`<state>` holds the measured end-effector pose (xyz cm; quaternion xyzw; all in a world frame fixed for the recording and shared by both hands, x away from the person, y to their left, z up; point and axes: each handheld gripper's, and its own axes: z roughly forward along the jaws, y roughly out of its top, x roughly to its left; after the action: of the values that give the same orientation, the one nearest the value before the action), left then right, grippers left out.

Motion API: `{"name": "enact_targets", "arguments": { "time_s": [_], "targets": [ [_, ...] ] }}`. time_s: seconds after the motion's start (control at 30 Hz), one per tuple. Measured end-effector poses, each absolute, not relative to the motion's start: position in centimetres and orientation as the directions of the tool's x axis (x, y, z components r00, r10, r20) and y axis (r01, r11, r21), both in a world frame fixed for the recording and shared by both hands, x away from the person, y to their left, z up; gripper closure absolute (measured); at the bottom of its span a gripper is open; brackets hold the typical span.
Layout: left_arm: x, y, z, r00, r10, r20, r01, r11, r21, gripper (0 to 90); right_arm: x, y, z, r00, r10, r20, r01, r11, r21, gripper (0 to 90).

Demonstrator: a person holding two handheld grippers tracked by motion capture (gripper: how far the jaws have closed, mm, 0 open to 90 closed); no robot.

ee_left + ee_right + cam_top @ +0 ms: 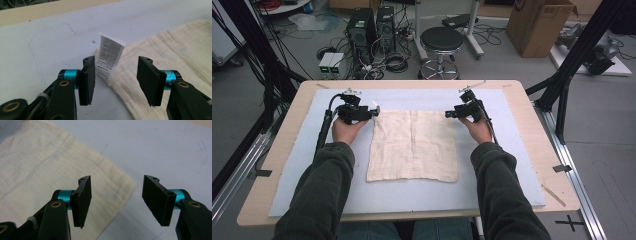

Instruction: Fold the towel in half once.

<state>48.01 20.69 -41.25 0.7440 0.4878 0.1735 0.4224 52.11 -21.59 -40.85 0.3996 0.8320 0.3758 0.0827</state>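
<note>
A cream muslin cloth lay flat on the bench's grey mat. The left gripper and right gripper stood with fingers apart, straddling its far corners, gripping nothing.

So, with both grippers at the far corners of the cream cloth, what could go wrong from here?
1. The left gripper might pinch only the white printed care label, not the cream woven cloth, so that corner may slip.
2. The right gripper has open jaws astride the corner tip; a shallow bite could lose it.
3. Uneven grips could skew the cloth on the pale blue mat.
</note>
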Motion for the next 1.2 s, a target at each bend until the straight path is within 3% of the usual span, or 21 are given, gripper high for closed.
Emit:
{"name": "enact_targets", "arguments": {
  "time_s": [0.27,0.53,0.83,0.9,1.0,1.2],
  "targets": [
    [48.9,20.4,-43.0,0.427,0.878,-0.216,0.653,-0.134,0.745,53.6,52.6,-21.6,-42.0,-0.618,0.764,0.185,0.652,0.367,0.663,43.6],
    [49.1,19.5,-43.7,0.456,0.86,-0.23,0.664,-0.157,0.731,58.4,52.9,-20.8,-43.2,-0.614,0.769,0.175,0.668,0.389,0.635,50.8],
    [49.0,18.5,-44.0,0.451,0.877,-0.165,0.653,-0.198,0.731,74.7,52.7,-20.3,-43.1,-0.596,0.792,0.13,0.666,0.398,0.631,66.4],
    [49.0,18.4,-44.0,0.451,0.874,-0.178,0.655,-0.189,0.731,82.2,52.6,-20.1,-43.1,-0.59,0.797,0.129,0.672,0.396,0.626,74.5],
    [48.9,18.1,-44.1,0.456,0.874,-0.167,0.649,-0.198,0.734,85.9,52.6,-20.2,-43.1,-0.603,0.782,0.159,0.676,0.394,0.623,86.1],
    [48.7,18.2,-43.7,0.472,0.869,-0.151,0.635,-0.217,0.741,87.5,52.7,-20.8,-43.0,-0.608,0.769,0.198,0.681,0.378,0.627,87.8]
  ]
}}
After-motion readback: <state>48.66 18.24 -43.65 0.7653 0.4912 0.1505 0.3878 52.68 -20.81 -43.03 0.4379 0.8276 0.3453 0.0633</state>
